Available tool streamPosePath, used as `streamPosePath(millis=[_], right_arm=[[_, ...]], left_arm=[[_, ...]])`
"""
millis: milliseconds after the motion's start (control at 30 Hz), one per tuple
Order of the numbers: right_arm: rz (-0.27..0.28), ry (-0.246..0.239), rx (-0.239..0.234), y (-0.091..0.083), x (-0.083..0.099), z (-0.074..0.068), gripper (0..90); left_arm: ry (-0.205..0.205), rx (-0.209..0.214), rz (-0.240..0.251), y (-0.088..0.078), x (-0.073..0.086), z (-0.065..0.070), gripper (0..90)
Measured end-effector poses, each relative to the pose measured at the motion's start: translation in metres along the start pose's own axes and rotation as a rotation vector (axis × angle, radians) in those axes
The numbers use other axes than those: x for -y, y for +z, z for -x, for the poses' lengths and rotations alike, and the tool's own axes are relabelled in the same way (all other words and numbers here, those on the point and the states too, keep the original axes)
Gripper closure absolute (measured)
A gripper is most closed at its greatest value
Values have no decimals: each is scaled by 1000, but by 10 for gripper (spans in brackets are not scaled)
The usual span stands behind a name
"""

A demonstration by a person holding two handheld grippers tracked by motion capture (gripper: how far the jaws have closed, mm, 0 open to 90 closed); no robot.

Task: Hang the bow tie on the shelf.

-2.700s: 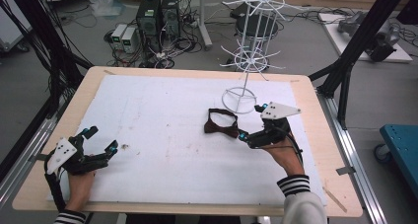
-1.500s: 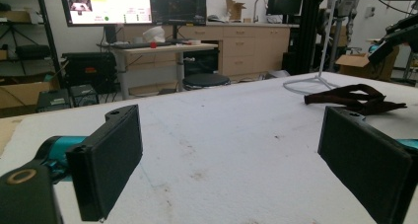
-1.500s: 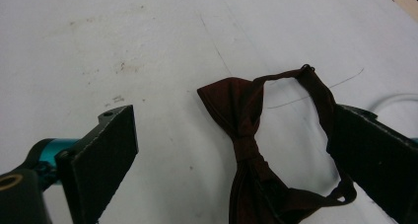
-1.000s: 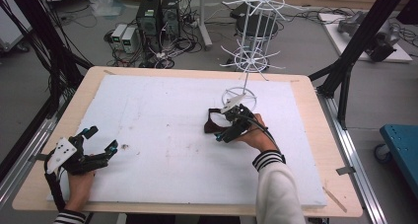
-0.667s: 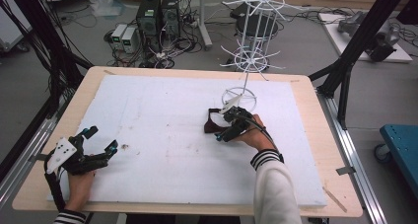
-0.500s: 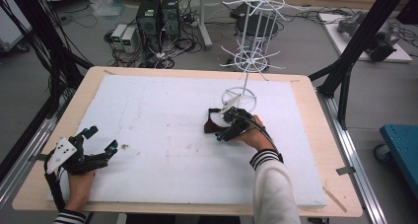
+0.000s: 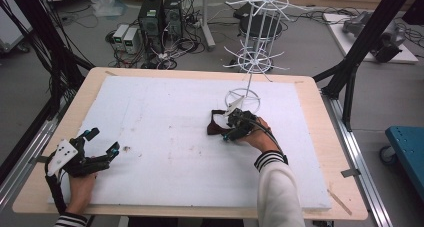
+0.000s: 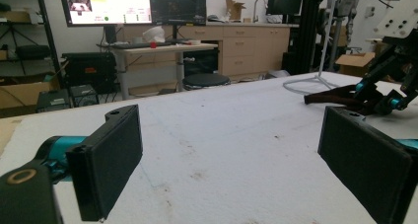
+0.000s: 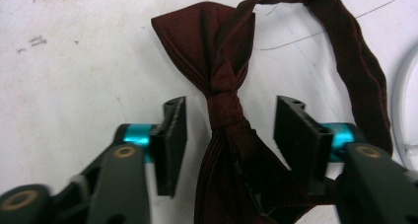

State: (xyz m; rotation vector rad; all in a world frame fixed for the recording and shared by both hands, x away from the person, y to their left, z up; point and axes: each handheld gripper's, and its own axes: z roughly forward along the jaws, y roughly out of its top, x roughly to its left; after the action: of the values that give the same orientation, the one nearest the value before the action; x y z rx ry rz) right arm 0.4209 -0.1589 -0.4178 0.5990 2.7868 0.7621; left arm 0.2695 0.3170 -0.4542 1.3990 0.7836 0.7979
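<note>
A dark maroon bow tie lies on the white foam board, its strap looping toward the far side. My right gripper sits low over it. The jaws have just been closing and stand on either side of the tie's knot, with a gap left at each pad, so the gripper is open. The left gripper rests near the board's front left corner, open wide with nothing between its pads. The tie appears far off in the left gripper view.
A white wire display stand rises at the back of the board, its ring base just behind the tie and the right hand. The wooden table's rim borders the board. Floor, computers and cables lie beyond.
The right hand came from the tie's right side onto the tie and its jaws have narrowed around the knot. The left hand and gripper have not moved.
</note>
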Motion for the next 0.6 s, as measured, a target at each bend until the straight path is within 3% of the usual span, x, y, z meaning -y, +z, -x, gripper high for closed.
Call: streamPosePath(millis=[500,600], right_arm=[[-30,-24,21,1,-1,-1,768],[-33,-24,12,0,-2,-1,779]], left_arm=[[0,0,0,0,0,0,101],[1,0,0,0,0,0,101]])
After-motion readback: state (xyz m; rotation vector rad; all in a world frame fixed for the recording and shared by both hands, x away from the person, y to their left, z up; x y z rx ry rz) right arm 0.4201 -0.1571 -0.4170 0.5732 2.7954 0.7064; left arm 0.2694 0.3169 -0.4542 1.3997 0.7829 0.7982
